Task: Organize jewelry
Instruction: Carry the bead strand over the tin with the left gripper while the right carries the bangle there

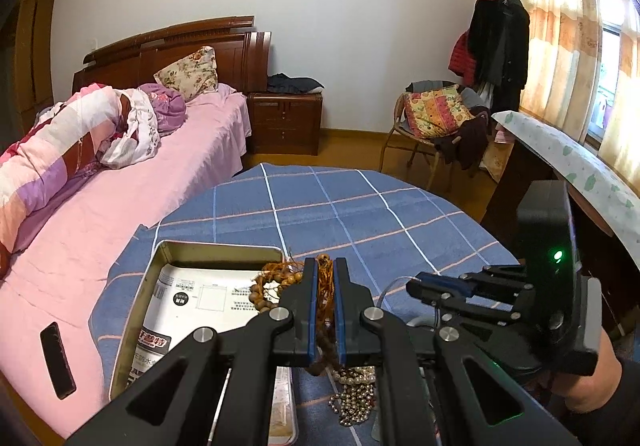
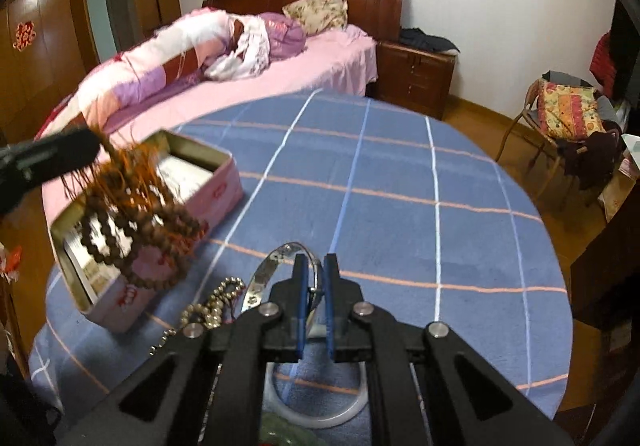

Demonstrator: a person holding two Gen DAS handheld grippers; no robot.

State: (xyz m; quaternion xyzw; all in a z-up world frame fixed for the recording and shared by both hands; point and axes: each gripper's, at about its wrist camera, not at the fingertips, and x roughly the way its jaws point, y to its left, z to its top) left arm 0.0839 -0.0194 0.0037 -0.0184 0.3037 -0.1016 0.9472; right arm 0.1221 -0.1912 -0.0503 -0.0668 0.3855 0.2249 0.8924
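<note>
Right tongs (image 2: 315, 278) clamped on silver bangle (image 2: 262, 278); wooden bead strands (image 2: 132, 214) dangling over tin box (image 2: 218, 166).

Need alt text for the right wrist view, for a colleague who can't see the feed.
The right gripper is shut on a silver bangle above the blue checked cloth. To its left, the left gripper holds a brown bead necklace with orange cords dangling over the open pink tin. A pearl strand lies on the cloth beside the bangle.
</note>
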